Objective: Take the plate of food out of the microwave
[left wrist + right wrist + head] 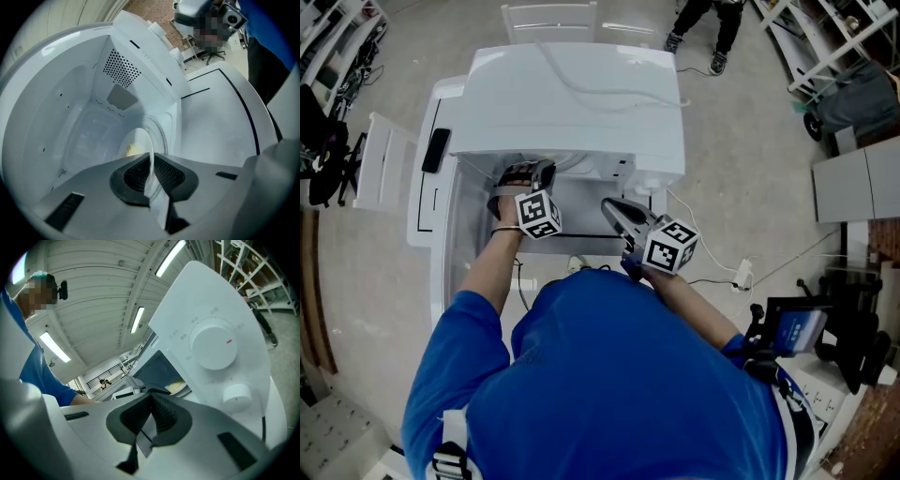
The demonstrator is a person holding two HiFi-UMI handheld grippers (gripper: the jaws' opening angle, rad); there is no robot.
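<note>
Checking in from the remote station: everything here stands on a bare grey concrete floor (750,141), and directly on it I've got a white power strip (742,275) with pale cables (792,260) snaking off it, a white chair (551,19) behind the microwave (581,94), another white slatted one (380,155) off to its left, and somebody's shoes (717,62) up top. Can't see what the microwave itself stands on, honestly. Inside it the plate (140,143) is low over the cavity bottom (171,124), touching or not I can't tell.
</note>
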